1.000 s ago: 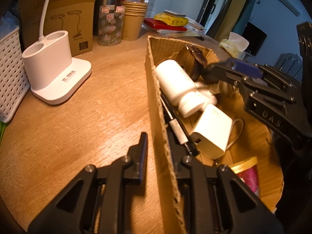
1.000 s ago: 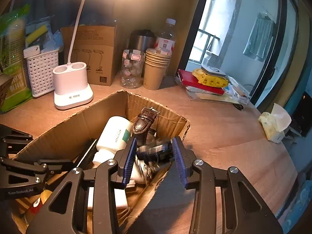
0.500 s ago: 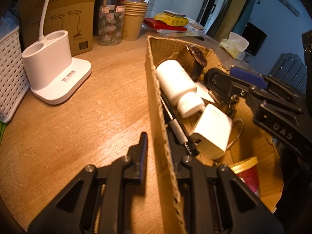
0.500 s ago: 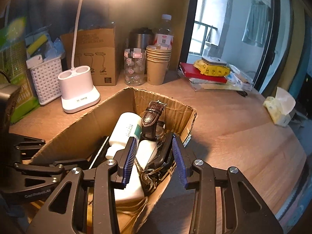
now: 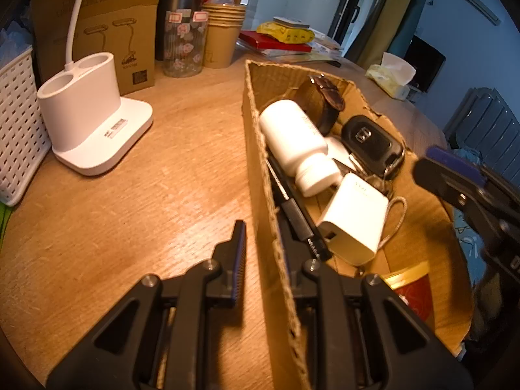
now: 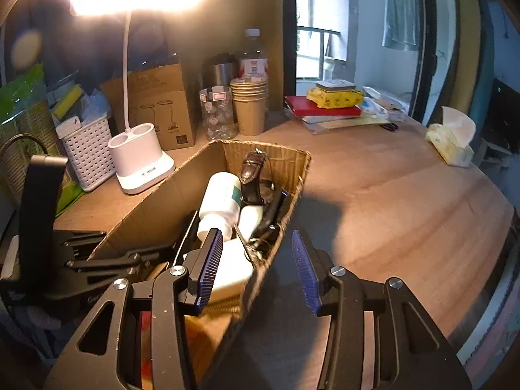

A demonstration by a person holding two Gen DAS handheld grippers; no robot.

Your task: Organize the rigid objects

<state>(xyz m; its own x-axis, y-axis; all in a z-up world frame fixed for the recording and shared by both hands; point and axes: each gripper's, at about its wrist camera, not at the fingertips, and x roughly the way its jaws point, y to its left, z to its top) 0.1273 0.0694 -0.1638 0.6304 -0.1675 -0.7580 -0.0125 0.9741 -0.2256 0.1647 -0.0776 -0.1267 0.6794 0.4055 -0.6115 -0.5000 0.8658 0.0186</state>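
My counter is wood, its grain under a satin sheen. The box is raw corrugated cardboard, matt, with rough torn rims. In it lie a smooth white plastic bottle, a glossy black key fob, a brown leather watch strap and a matt white charger. My pads are ribbed blue rubber.

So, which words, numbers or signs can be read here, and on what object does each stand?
"H" emblem: on the car key.
Sticker on the lamp base, print on the lamp carton, lettering on the charger: too small or blurred to read.
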